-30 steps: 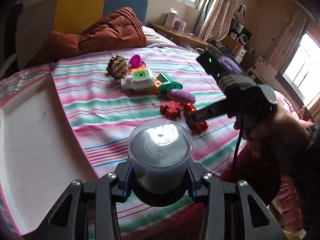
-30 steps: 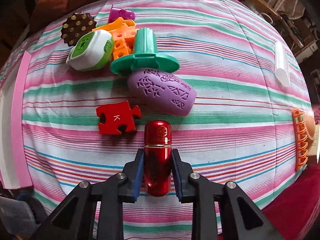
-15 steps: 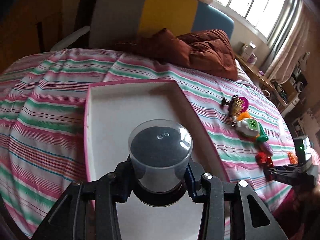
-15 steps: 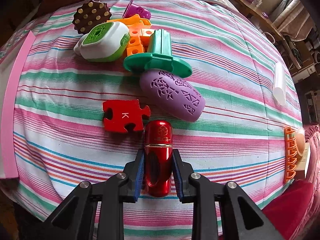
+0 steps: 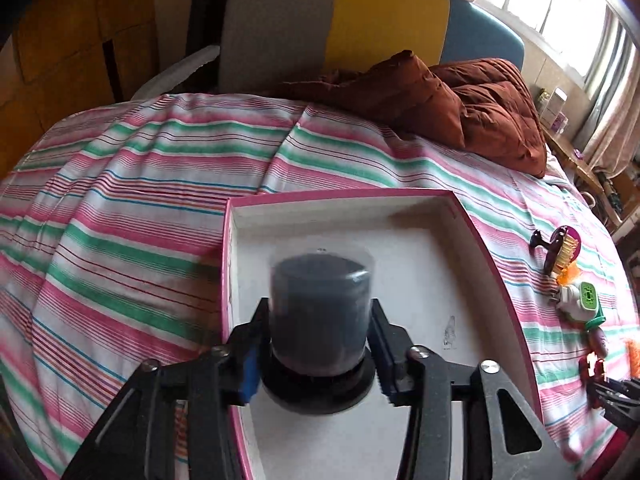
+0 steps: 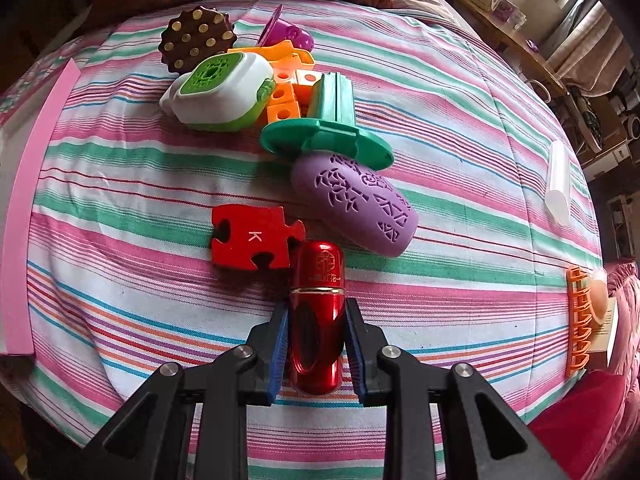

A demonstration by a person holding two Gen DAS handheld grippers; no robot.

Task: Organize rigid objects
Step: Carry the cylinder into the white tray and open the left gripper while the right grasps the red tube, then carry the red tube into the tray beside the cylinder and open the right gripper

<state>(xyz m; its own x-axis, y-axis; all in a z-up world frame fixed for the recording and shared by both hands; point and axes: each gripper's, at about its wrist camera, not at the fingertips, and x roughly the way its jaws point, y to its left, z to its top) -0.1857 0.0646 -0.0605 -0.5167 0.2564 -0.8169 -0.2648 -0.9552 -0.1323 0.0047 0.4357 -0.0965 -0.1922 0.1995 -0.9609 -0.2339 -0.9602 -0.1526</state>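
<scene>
Left gripper [image 5: 318, 354] pinches a clear tub with black base [image 5: 320, 316], pads on both sides, held over the white tray with pink rim [image 5: 496, 264]. Tub is blurred; cannot tell if its base touches the tray floor. Tray floor bare around the tub, far wall and right wall well apart from it, left rim close beside the left finger. Tray's near end is cut off by the frame. Striped bedsheet [image 5: 120, 208] open to the left of the tray.

Right gripper [image 6: 316, 340] is pressed onto a red metal tube [image 6: 316, 304], lying on the sheet, pointing away. Tube's far end sits just beside a red puzzle piece [image 6: 252, 240], touching or nearly, cannot tell. Purple perforated case [image 6: 356, 204] near on the right, under a green flanged piece [image 6: 328, 136]. Behind: white-green box [image 6: 220, 92], orange blocks [image 6: 288, 92] partly hidden, brown studded disc [image 6: 196, 38]. Open sheet to the right up to a white tube [image 6: 560, 184] and an orange clip [image 6: 578, 320] at the bed edge, partly cut off.
</scene>
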